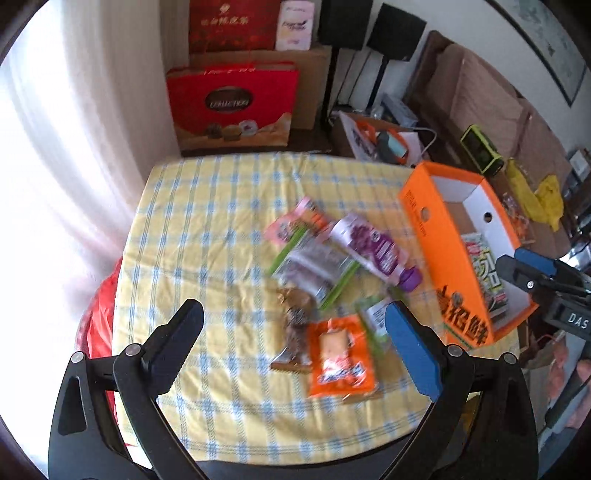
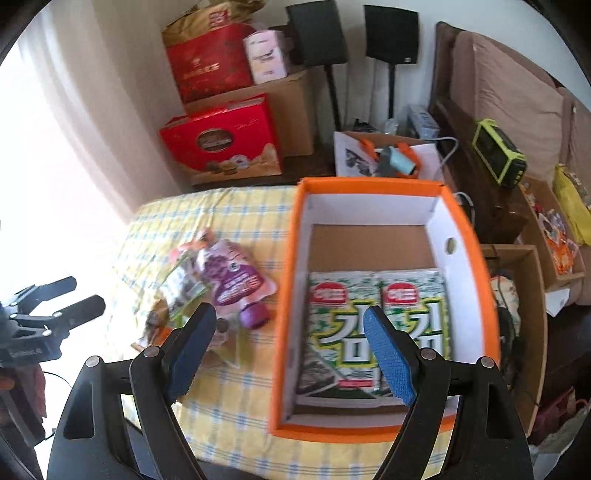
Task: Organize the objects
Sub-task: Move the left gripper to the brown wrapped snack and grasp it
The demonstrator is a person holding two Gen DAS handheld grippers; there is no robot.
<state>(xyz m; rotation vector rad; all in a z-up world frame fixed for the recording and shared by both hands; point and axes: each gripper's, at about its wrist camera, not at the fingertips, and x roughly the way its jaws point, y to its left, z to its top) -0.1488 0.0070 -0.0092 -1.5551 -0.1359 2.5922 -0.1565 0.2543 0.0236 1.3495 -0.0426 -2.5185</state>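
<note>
Both the left tongs (image 1: 295, 332) and right tongs (image 2: 290, 339) gape wide, gripping nothing. Two seaweed packs (image 2: 376, 325) lie side by side in the orange box (image 2: 288, 295); snack packets (image 1: 325, 266) lie on the counter (image 1: 207, 236).

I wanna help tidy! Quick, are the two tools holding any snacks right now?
Left tool: open, holding nothing, above the snack packets.
Right tool: open, holding nothing, near the orange box.

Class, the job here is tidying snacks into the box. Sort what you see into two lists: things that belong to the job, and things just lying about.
Job: orange box, seaweed packs, purple pouch, orange packet, brown packet.

Lying about: red gift box, speakers, green radio, yellow bag.
</note>
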